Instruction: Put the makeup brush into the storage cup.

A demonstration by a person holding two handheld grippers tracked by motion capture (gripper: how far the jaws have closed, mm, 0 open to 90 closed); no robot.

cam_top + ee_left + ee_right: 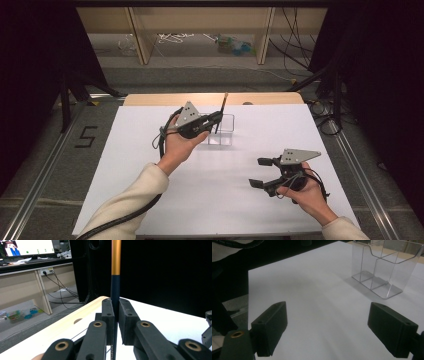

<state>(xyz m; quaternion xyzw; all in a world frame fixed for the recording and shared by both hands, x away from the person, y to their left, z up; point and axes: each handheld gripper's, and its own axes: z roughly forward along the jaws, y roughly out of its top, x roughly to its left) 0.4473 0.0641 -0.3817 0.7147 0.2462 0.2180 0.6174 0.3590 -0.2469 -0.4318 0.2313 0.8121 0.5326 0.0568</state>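
A thin pen or brush (pixel 115 277), dark blue below and orange-gold above, stands upright between the pads of my left gripper (pixel 116 315), which is shut on it. From above, the left gripper (pixel 218 119) holds that pen (pixel 222 111) over the near-left edge of a clear plastic holder (pixel 225 131) with compartments. My right gripper (pixel 260 172) rests low at the front right of the white table (pixel 150 165), its jaws wide open with nothing between them. In the right gripper view the clear holder (pixel 384 267) stands ahead at the upper right, beyond the open gripper (pixel 337 327).
The white sheet (pixel 312 290) covers a wooden table with a pale edge (pixel 210 98) at the far side. Metal rails (pixel 45 165) run along both sides. Shelving, cables and dark curtains lie beyond. A monitor (pixel 27 247) glows at the far left in the left gripper view.
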